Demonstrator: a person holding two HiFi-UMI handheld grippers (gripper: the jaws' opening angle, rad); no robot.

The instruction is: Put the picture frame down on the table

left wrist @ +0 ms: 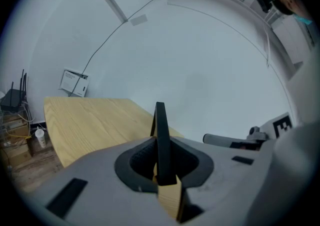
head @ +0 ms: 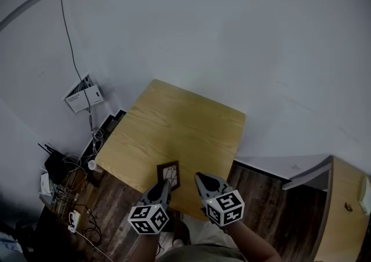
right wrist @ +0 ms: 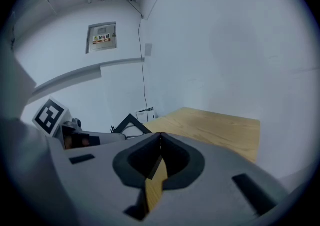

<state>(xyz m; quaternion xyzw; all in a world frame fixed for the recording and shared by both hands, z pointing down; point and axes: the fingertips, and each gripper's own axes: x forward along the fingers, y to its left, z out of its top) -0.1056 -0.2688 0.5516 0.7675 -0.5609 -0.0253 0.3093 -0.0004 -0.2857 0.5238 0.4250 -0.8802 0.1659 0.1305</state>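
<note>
A small dark picture frame (head: 168,174) hangs upright over the near edge of the light wooden table (head: 174,130), its picture toward me. My left gripper (head: 166,185) is shut on the frame's lower edge. In the left gripper view the frame (left wrist: 160,135) stands edge-on between the jaws, pressed from both sides, with the table (left wrist: 90,120) beyond. My right gripper (head: 200,179) hovers just right of the frame, shut and holding nothing. In the right gripper view its jaws (right wrist: 160,138) meet, and a frame corner (right wrist: 129,121) shows to the left.
Left of the table, a router, boxes and tangled cables (head: 64,177) crowd the dark wood floor, with a small white cup (head: 91,165) beside them. A cable runs up the white wall past a wall box (head: 84,94). A wooden cabinet (head: 348,208) stands at the right.
</note>
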